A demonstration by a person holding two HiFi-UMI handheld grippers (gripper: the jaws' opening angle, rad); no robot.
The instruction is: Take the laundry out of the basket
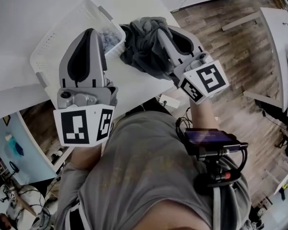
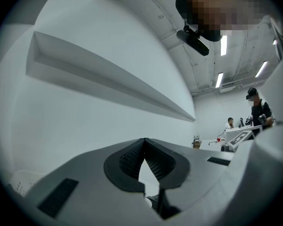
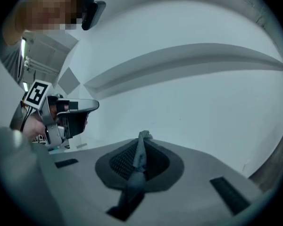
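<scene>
Lying heaped on the table (image 1: pixel 129 85) just right of the basket (image 1: pixel 48 47) and touching its end wall, the dark grey garment (image 1: pixel 141 47) is already out, with a fold clamped between the right gripper's (image 3: pixel 142 142) jaws. Bluish laundry (image 1: pixel 110 36) lies inside the basket's right end. The left gripper (image 1: pixel 92 32), jaws together and empty, hovers over the basket's near rim. Step judged: setting down. The next move calls for release, then a reach inside.

White table (image 1: pixel 19 13), brown wooden plank floor (image 1: pixel 230 47)
</scene>
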